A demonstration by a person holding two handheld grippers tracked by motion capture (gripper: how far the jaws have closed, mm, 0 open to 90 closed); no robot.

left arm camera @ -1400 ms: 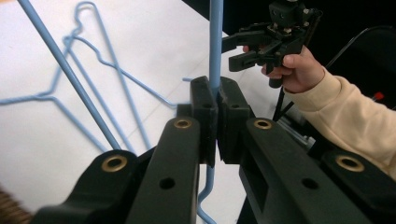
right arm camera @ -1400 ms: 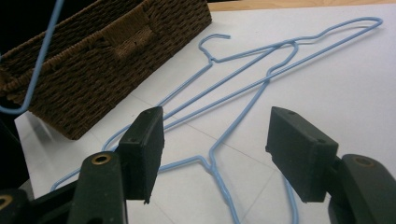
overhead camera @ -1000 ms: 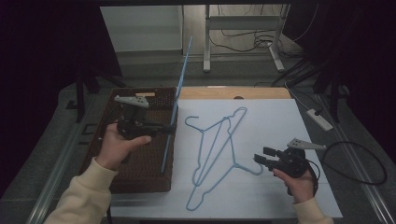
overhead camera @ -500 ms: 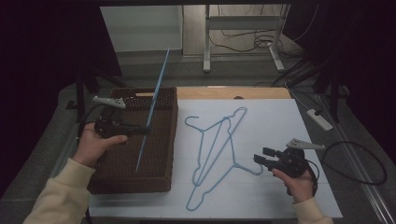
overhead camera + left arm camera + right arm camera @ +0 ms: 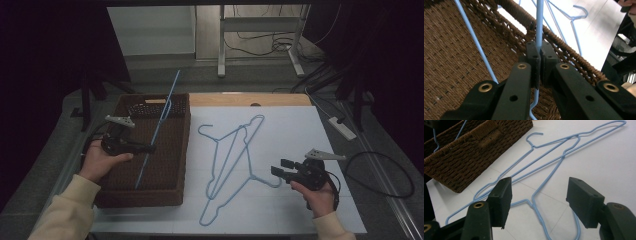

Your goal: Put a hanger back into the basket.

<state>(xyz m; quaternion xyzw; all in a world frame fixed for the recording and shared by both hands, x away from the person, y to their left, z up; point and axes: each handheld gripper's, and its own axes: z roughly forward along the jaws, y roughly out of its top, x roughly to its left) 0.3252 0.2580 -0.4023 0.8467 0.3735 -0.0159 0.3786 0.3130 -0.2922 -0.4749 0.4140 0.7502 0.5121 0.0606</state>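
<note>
My left gripper [image 5: 150,148] is shut on a light-blue wire hanger [image 5: 159,125] that stands on edge, slanted, inside the brown wicker basket [image 5: 145,197]. The left gripper view has the pads [image 5: 534,60] pinching the hanger's wire [image 5: 539,25] over the woven basket floor [image 5: 456,50]. Two more blue hangers [image 5: 230,155] lie crossed on the white sheet [image 5: 300,135]. My right gripper [image 5: 277,169] rests open beside their lower right end, near a hook. In the right gripper view its jaws [image 5: 537,197] stand apart just above that hanger wire [image 5: 534,203], holding nothing.
The basket [image 5: 461,147] fills the table's left side. A strip of bare wood [image 5: 250,100] runs behind the sheet. A white power strip [image 5: 342,127] and a looped black cable [image 5: 385,175] lie off the right edge. Metal table legs [image 5: 220,50] stand behind.
My left hand has carried the hanger leftward and down, from over the basket's right edge into the basket. The right hand and the two hangers on the sheet have stayed put.
</note>
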